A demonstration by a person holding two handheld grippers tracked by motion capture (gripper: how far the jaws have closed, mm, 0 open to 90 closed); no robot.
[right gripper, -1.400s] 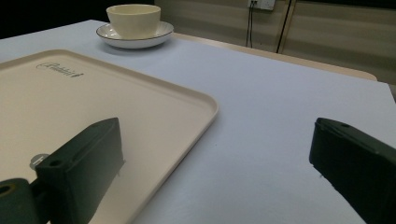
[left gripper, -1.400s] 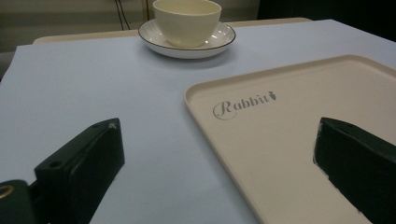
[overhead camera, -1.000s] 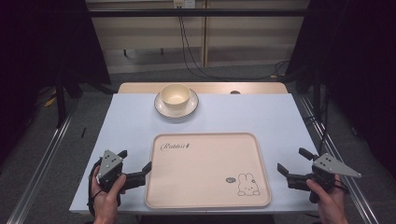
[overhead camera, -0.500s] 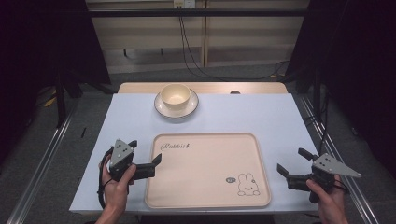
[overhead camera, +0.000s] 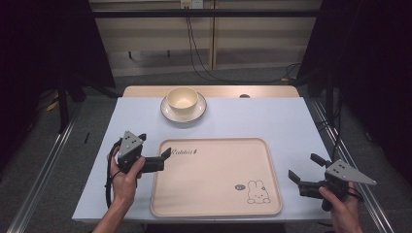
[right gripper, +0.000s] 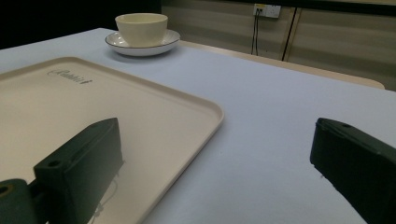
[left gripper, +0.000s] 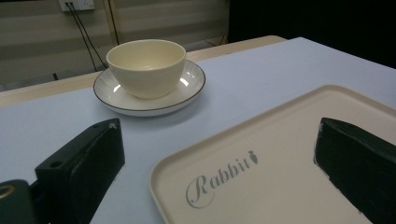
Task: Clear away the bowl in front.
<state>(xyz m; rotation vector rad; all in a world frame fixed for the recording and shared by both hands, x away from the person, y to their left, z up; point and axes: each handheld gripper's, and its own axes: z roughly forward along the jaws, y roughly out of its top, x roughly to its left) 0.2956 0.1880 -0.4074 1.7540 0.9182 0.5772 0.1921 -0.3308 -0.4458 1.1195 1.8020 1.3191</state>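
Left gripper [overhead camera: 154, 154] at left edge of tray [overhead camera: 214, 204], fingers [left gripper: 84, 163] released, spread wide, grasping nothing; one finger over table [overhead camera: 272, 121], other over tray corner by "Rabbit" lettering. Tray flat at near centre of table, rabbit drawing at its near right corner. Bowl [overhead camera: 182, 99] upright on saucer [overhead camera: 183, 113] at far side, well apart from tray. Right gripper [overhead camera: 304, 171] just beside tray's right edge, fingers [right gripper: 79, 158] released, empty.

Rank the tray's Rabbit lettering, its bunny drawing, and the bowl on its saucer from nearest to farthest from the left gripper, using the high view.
From the left gripper:
1. Rabbit lettering, just beside it, tray's near-left corner region.
2. Bowl, far side, on its saucer.
3. Bunny drawing, tray's right corner toward the person.
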